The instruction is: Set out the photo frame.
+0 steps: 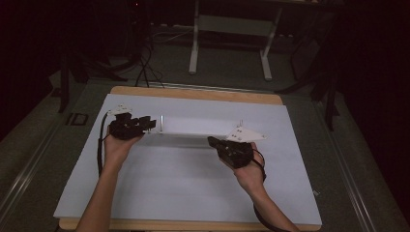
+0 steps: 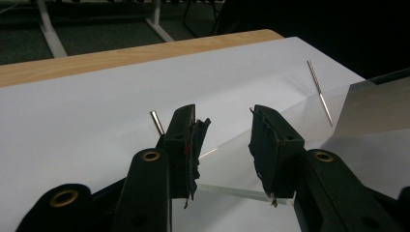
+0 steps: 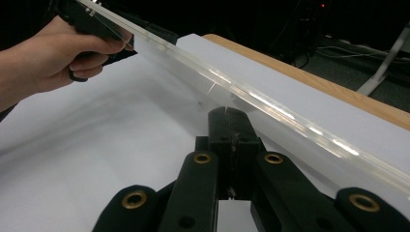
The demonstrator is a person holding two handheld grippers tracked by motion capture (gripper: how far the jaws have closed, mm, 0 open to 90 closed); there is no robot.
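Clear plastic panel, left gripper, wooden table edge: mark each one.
Clear plastic panel (image 3: 251, 99): right gripper view, on its shiny upper edge.
Left gripper (image 2: 225, 137): left gripper view, midway between its open fingertips.
Wooden table edge (image 1: 193, 93): high view, on the far strip.

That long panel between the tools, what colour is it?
Colourless clear plastic panel; right gripper view shows best.

We record a dim room with dark carpeted floor (image 1: 227, 72). We list a white-legged desk frame (image 1: 231, 29) and trailing floor cables (image 1: 145, 67) beyond.
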